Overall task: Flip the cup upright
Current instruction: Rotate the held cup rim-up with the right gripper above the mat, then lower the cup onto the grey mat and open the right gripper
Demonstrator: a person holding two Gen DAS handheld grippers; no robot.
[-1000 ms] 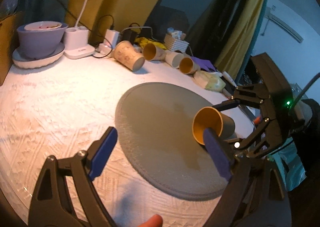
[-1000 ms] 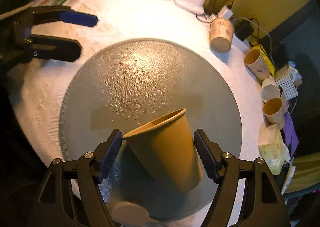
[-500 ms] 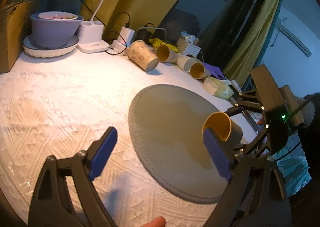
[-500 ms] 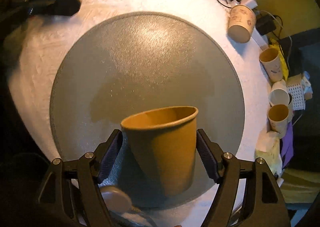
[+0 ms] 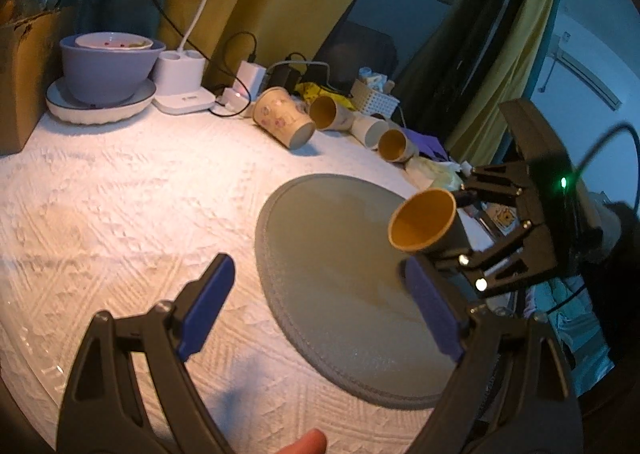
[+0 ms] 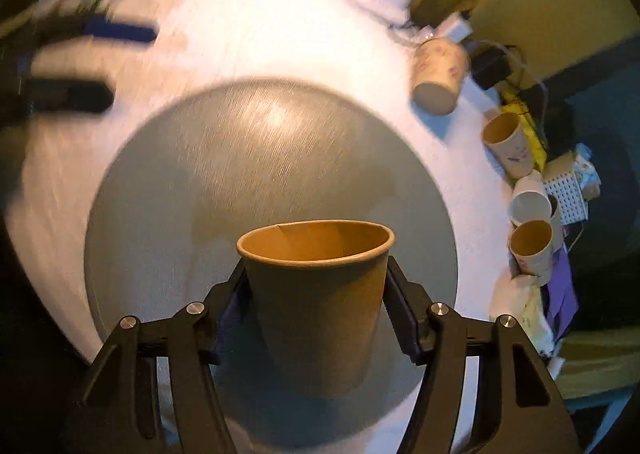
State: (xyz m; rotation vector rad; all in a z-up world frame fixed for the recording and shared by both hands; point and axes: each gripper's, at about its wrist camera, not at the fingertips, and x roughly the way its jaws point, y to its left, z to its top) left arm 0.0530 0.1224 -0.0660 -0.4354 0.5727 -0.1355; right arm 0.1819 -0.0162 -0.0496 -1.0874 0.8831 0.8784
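White textured cloth (image 5: 120,190) covers the round table under a lamp's warm glow; a grey round mat (image 5: 332,254) lies toward my right side of it, and I see its far rim well short of the clutter at the back. My right gripper (image 6: 318,318) pinches the brown paper cup (image 6: 316,294) by its sides, one pad against each wall; the cup sits mouth-up between the fingers in the right wrist view, over the near part of the mat (image 6: 260,158), though from the left wrist view the same cup (image 5: 424,222) leans its mouth toward my left gripper, and I cannot tell whether its base touches the mat. My left gripper (image 5: 316,306) hangs with fingers spread wide and nothing between them, above the cloth at the mat's near-left edge; in the right view it shows as a blurred dark shape at far left. Along the back edge lie a patterned cup (image 5: 284,124) on its side, three more tipped cups (image 5: 394,146) beyond it, a white basket (image 5: 374,102), chargers and cables, a white lamp base (image 5: 180,88), and a lavender bowl (image 5: 110,68) on a plate; a cardboard box (image 5: 16,78) stands at far left. Between mat and clutter the cloth is bare; the mat's right rim runs close to the table edge.
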